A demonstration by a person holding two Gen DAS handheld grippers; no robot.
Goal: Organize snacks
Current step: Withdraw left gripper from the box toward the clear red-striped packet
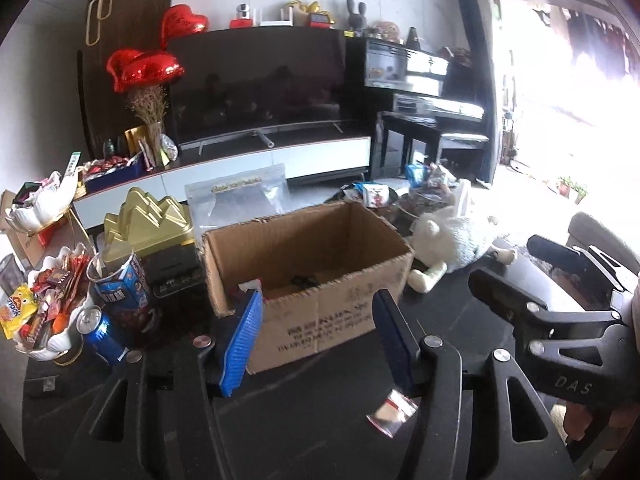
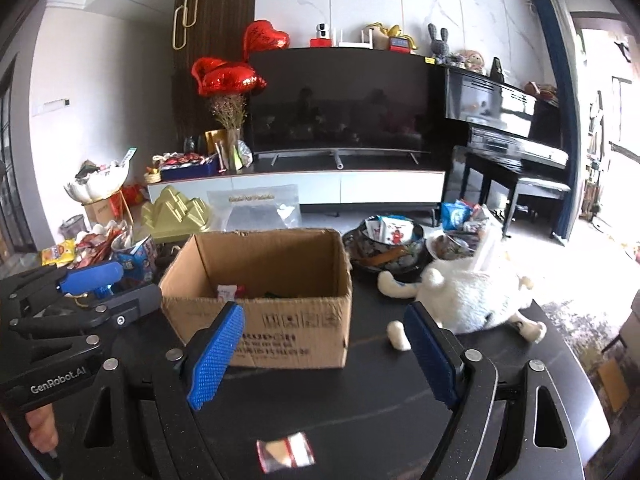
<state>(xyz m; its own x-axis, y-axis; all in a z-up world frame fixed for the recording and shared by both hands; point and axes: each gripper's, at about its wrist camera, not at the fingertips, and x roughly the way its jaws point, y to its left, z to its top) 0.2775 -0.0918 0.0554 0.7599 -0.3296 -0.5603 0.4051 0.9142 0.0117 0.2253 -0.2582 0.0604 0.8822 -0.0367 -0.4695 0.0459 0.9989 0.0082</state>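
Observation:
An open cardboard box [image 1: 312, 280] [image 2: 260, 300] stands on the dark table with a few snack packets [image 2: 232, 292] at its bottom. My left gripper [image 1: 318, 340] is open just in front of the box, with nothing between its blue pads. My right gripper [image 2: 324, 356] is open wider, before the box's right corner, also empty. A small red-and-silver snack packet [image 1: 390, 410] [image 2: 286, 450] lies on the table close under both grippers. Each gripper shows in the other's view: the right gripper [image 1: 504, 258] at the right edge, the left gripper [image 2: 120, 290] at the left edge.
A white bowl of snacks [image 1: 60, 344], a blue can [image 1: 100, 332] and a blue snack tub [image 1: 120, 280] stand left of the box. A white plush toy [image 2: 472, 300] lies to its right, beside a dark snack bowl [image 2: 360, 240]. Behind are a gold tin [image 1: 148, 220] and a clear zip bag [image 1: 240, 200].

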